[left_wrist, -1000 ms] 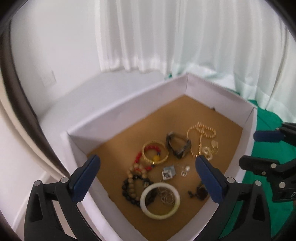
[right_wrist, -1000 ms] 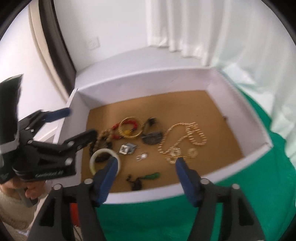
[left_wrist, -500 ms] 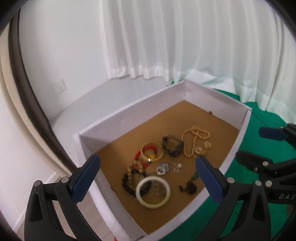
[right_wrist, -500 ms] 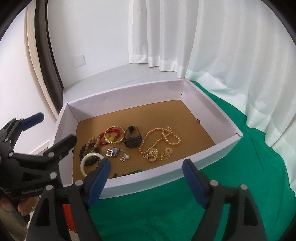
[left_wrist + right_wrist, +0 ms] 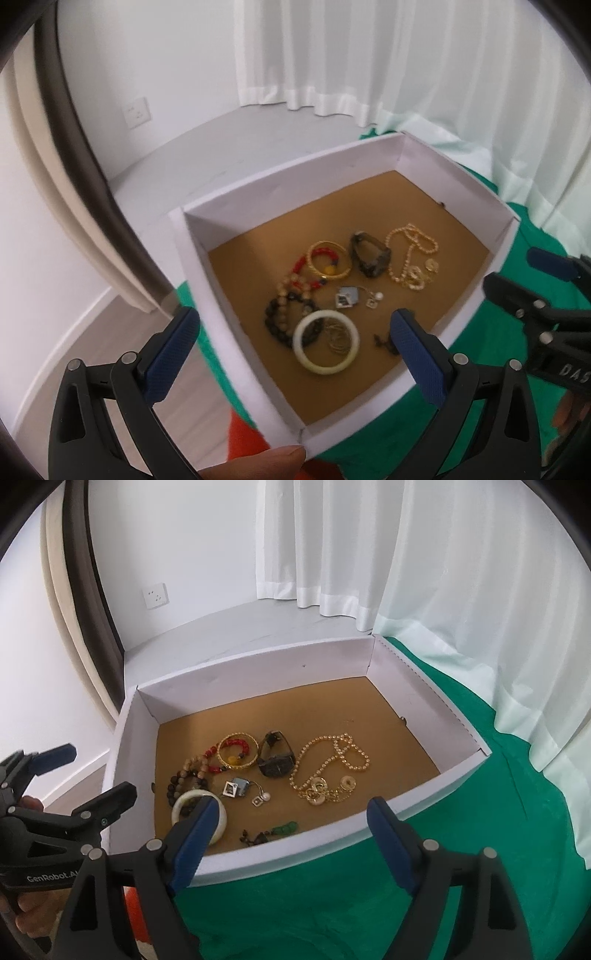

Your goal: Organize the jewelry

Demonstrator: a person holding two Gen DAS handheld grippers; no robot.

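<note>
White box (image 5: 258,672) on green cloth (image 5: 461,849), brown floor holding jewelry: pale bangle (image 5: 197,806), gold bangle (image 5: 238,755), dark watch (image 5: 275,762), gold bead necklace (image 5: 328,768); left gripper (image 5: 295,354) and right gripper (image 5: 291,834) above the near edge, fingers apart, holding nothing.

A home, by the look of it, likely a bedroom or living room. The landmark is the white cardboard box with a brown floor (image 5: 255,672), sitting on a green cloth (image 5: 424,867). Behind the box, long white sheer curtains (image 5: 332,542) hang down to a pale grey ledge (image 5: 229,631). Up and left of the box, a white wall socket (image 5: 155,595) on a plain white wall. Left of the box, pale wood flooring (image 5: 74,332).
</note>
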